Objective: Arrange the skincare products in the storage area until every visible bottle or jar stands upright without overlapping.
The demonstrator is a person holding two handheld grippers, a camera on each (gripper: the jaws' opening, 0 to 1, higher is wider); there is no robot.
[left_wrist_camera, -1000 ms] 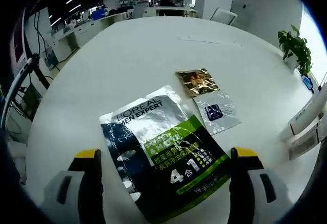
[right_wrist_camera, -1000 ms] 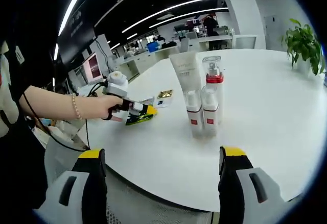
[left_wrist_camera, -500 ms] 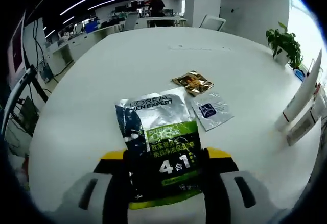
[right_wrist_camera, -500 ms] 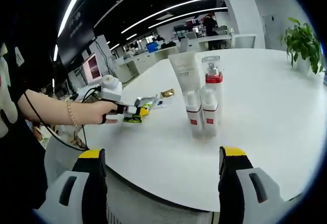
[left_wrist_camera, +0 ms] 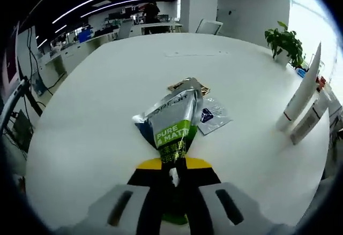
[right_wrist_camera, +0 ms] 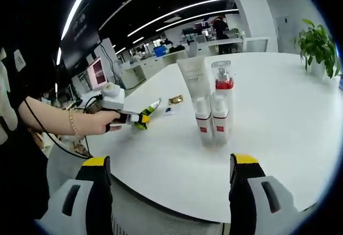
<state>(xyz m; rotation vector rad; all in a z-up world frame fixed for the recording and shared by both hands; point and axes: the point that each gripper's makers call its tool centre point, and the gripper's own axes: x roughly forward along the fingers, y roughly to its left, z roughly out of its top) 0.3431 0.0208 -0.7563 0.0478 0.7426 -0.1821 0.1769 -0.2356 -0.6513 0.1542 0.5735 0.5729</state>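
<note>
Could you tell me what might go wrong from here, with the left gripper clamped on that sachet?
1. The left gripper pinches only the bottom edge of the green sachet; the limp foil could slip out or crumple.
2. The sachet's far end overlaps the gold packet and sits by the small clear packet, so swinging it may drag them.
3. The bottles stand tightly grouped; a bump could topple several.

— Bottles?
— A white tube [right_wrist_camera: 194, 80], a pump bottle with a red collar [right_wrist_camera: 223, 88] and two small white bottles [right_wrist_camera: 211, 118] stand upright, clustered, touching.
— Sachets?
— A silver-green sachet [left_wrist_camera: 171, 122] is lifted, pinched at its lower end; a gold one [left_wrist_camera: 201, 88] and a clear one [left_wrist_camera: 213, 116] lie flat.
</note>
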